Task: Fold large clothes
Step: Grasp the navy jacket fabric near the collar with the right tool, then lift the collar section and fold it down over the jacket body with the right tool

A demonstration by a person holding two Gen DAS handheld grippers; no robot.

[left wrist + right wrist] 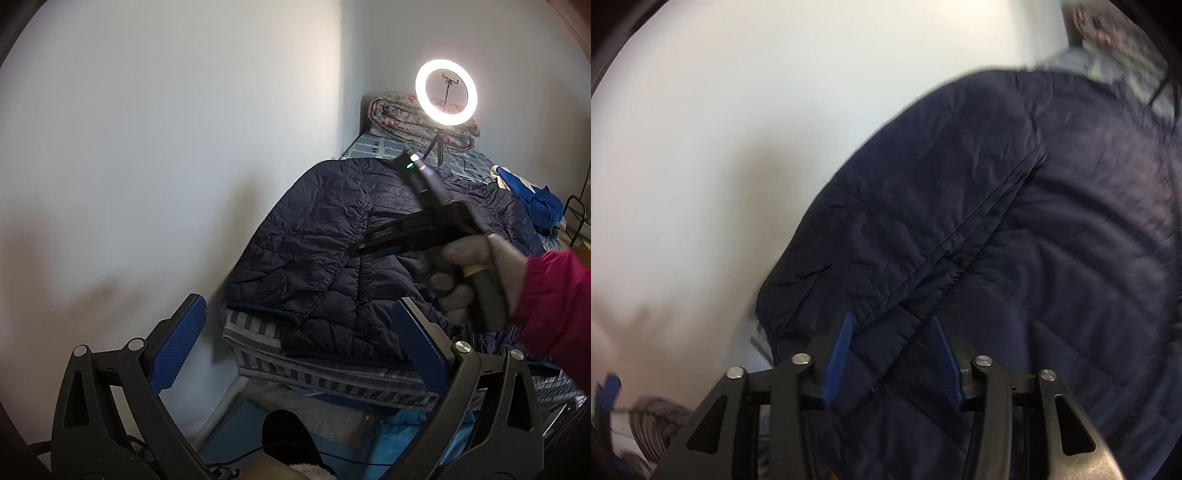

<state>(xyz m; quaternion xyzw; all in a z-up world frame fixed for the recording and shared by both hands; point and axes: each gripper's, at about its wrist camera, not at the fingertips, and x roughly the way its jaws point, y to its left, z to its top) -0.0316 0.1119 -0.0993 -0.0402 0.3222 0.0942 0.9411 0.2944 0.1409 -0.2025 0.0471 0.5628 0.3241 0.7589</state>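
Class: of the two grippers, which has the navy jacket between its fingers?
The right gripper: jacket fabric lies between its fingers. The left gripper hangs open, short of the bed.

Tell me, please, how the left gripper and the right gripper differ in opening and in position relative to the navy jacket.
The left gripper stands wide open, while the right gripper has its jaws partly closed. The left gripper sits short of the bed's edge with nothing between its pads; the right gripper is down over the navy jacket, its folded edge lying between the pads, which do not visibly press it. Both have blue ribbed pads on black frames.
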